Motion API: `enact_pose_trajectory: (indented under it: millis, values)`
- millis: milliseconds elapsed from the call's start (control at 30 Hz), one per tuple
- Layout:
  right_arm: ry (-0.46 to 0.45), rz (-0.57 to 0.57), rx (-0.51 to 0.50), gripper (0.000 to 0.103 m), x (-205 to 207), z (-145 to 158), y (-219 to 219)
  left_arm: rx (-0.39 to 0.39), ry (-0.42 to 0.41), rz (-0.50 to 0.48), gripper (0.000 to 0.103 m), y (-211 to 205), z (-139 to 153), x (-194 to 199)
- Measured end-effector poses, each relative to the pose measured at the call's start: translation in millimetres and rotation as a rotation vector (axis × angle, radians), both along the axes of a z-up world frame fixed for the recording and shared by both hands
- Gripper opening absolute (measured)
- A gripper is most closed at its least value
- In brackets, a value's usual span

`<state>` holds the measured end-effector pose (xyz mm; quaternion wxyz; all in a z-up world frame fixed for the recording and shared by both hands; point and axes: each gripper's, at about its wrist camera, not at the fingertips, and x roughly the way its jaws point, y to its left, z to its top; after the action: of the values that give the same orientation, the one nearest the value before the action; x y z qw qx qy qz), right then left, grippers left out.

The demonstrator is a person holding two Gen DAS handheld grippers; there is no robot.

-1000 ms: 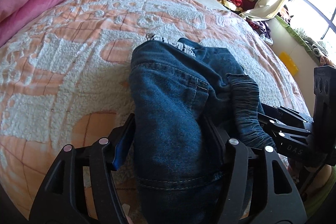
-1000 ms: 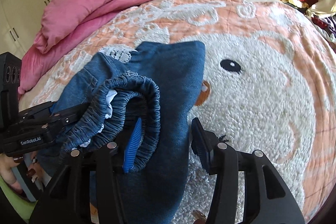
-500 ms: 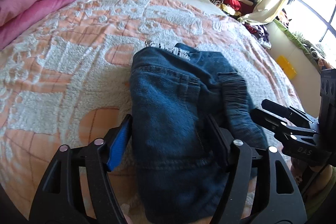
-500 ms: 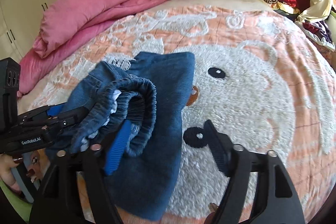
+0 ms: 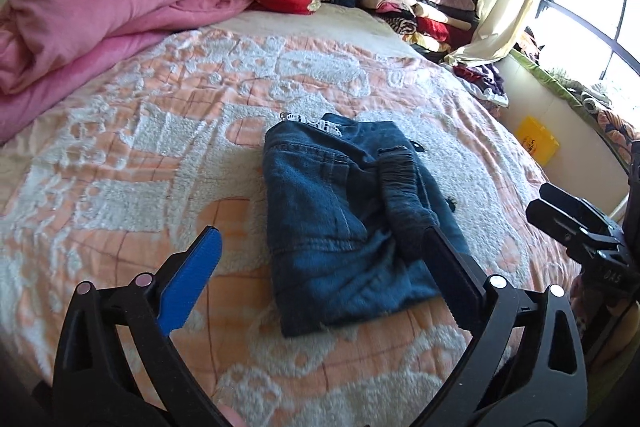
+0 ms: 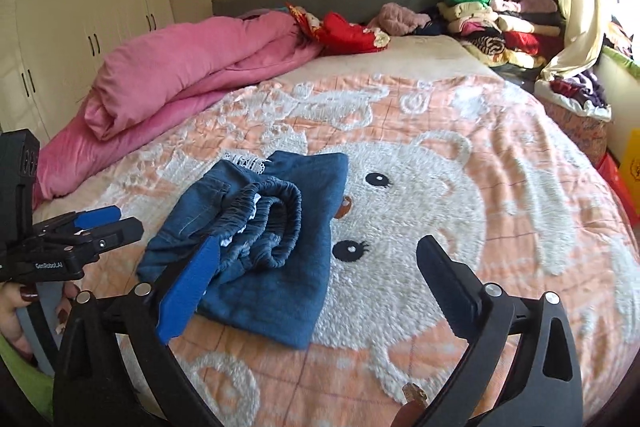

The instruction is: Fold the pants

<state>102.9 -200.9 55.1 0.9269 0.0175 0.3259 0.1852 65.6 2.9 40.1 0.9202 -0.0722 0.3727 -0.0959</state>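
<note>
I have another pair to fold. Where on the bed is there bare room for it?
Bare blanket lies right of the folded jeans, over the bear's face, and between jeans and pink duvet. The headboard end is crowded with clothes piles.

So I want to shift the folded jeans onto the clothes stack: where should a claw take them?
Probably the thick elastic waistband bunched on top of the folded jeans. It stands proud of the flat denim, so an open claw could close across it from the near edge. Both the left claw and right claw are open.
</note>
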Motion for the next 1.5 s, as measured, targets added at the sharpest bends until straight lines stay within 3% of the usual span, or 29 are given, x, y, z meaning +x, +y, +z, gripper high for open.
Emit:
enact_pose_trajectory:
  millis: [367, 633, 1033, 1500]
  values:
    - [-0.060, -0.009, -0.026, 0.098, -48.0, 17.1, -13.8, 0.028, -0.026, 0.000, 0.093, 2.6, 2.2, -46.5]
    - [-0.047, 0.002, -0.050, 0.098, -68.9, 11.9, -11.1, 0.040, 0.004, -0.016, 0.093, 2.8, -7.4, -66.9]
    - [0.066, 0.001, -0.096, 0.098, -79.7, -30.5, 1.5, 0.020, 0.095, 0.017, 0.093, 12.0, -34.7, -68.5]
    - [0.053, 0.004, -0.102, 0.098, -78.8, -26.5, 2.3, 0.024, 0.102, 0.024, 0.093, 12.8, -35.5, -68.5]
